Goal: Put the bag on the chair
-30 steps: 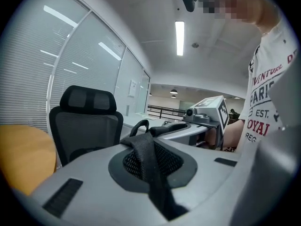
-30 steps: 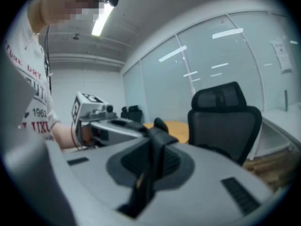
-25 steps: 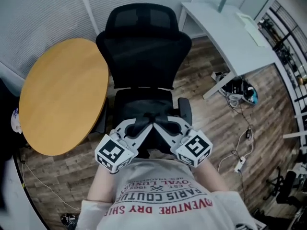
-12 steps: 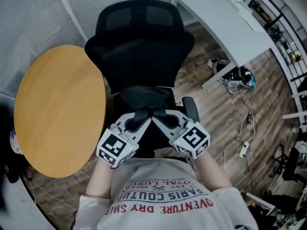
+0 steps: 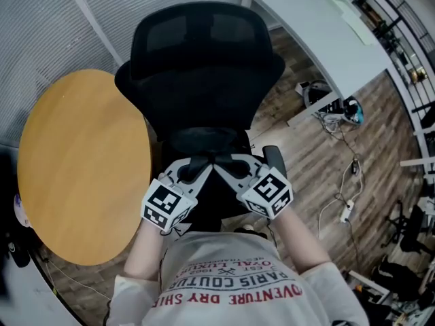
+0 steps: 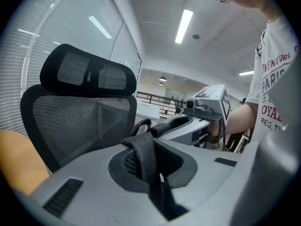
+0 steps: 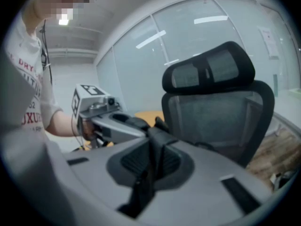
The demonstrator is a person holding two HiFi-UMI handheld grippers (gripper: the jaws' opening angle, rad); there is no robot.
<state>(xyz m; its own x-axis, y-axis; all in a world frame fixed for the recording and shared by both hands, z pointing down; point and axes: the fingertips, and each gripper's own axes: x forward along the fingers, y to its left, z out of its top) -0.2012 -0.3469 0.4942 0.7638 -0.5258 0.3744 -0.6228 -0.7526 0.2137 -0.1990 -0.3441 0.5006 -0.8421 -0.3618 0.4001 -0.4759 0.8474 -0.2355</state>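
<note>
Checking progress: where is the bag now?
Head view, centre: the bag hangs by its straps between the left hand-held gripper and the right hand-held gripper, close before the black chair.

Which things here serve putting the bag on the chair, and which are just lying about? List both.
Job in hand:
- black bag, gripped by its straps
- left claw, shut on a strap
- right claw, shut on a strap
- black office chair

Lying about:
- round wooden table
- white desk
- floor cables
</note>
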